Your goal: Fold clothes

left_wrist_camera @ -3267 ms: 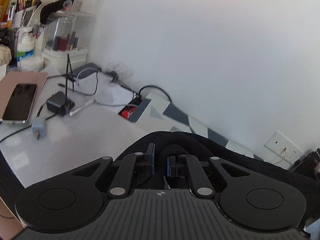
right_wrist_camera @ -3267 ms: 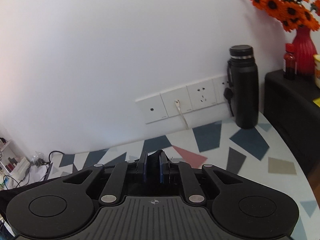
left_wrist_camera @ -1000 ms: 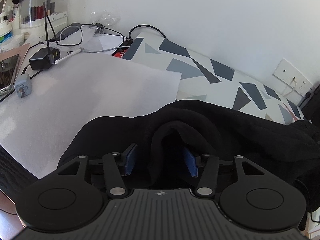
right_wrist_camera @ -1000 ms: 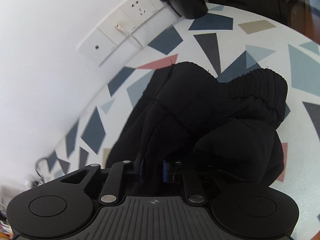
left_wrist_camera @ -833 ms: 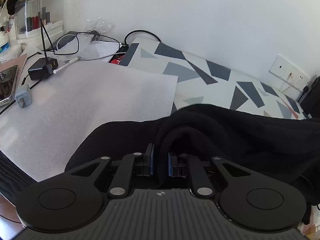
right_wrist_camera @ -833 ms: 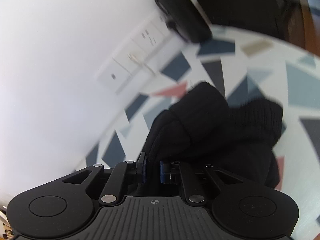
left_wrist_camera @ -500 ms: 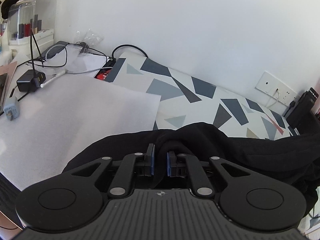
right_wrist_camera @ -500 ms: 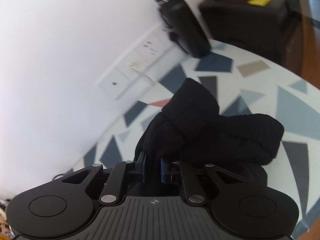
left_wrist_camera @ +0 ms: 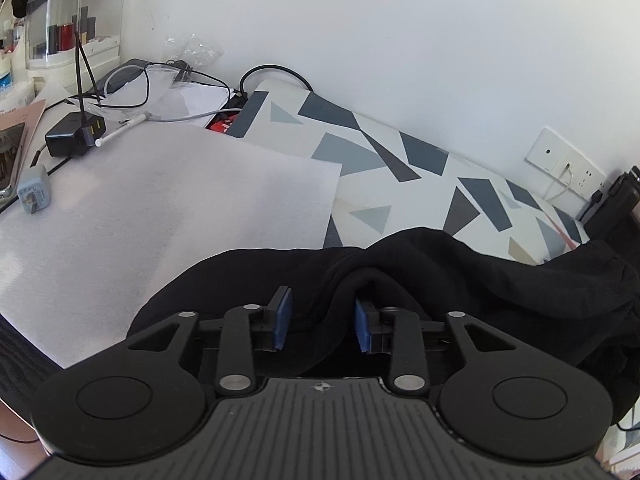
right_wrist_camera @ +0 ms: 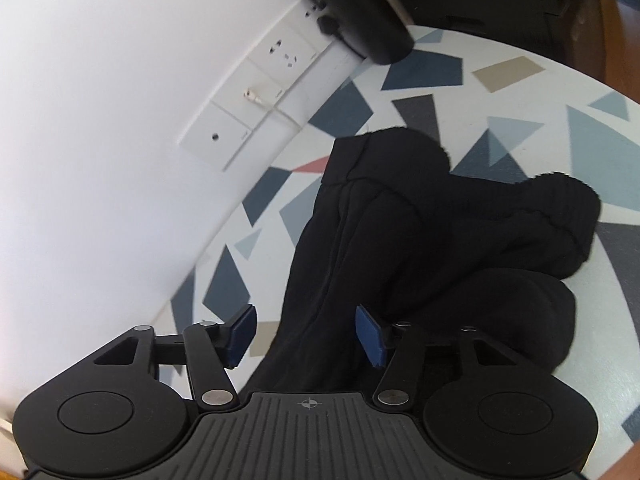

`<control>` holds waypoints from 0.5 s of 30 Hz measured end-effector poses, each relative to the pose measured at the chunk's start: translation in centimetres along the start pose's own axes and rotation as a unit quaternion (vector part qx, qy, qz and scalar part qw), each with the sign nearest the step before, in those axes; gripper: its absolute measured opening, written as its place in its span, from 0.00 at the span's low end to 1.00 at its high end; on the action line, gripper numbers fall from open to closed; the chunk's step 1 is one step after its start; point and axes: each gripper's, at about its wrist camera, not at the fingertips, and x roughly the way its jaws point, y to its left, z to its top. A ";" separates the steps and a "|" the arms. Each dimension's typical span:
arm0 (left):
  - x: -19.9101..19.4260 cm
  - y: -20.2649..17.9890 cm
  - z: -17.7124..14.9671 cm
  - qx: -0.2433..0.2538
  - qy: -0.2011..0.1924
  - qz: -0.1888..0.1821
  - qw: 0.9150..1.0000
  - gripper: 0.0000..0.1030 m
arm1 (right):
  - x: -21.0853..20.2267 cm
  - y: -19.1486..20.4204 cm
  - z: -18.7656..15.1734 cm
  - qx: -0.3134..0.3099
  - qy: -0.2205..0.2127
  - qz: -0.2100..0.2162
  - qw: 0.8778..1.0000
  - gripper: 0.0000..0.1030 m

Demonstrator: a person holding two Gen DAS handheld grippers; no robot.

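Black sweatshirt (right_wrist_camera: 400, 240) lies bunched on the patterned table (right_wrist_camera: 540, 88), both left claw (left_wrist_camera: 322, 322) and right claw (right_wrist_camera: 306, 334) spread around soft, floppy folds; ribbed hem (right_wrist_camera: 560, 216) likely gives best grip.

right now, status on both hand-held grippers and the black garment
Left hand-held gripper open, fabric ridge between its pads. Right hand-held gripper open, straddling the black garment, which lies bunched on the patterned table. Nothing blocking.
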 end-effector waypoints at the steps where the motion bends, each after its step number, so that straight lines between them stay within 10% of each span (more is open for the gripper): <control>1: -0.1 0.0 -0.1 0.004 0.000 0.004 1.000 0.37 | 0.8 0.3 0.1 -0.006 0.002 -0.013 1.000 0.51; 15: -1.0 0.2 -1.4 0.007 0.005 0.035 0.999 0.49 | 3.7 2.8 -0.3 -0.029 0.022 -0.002 0.999 0.45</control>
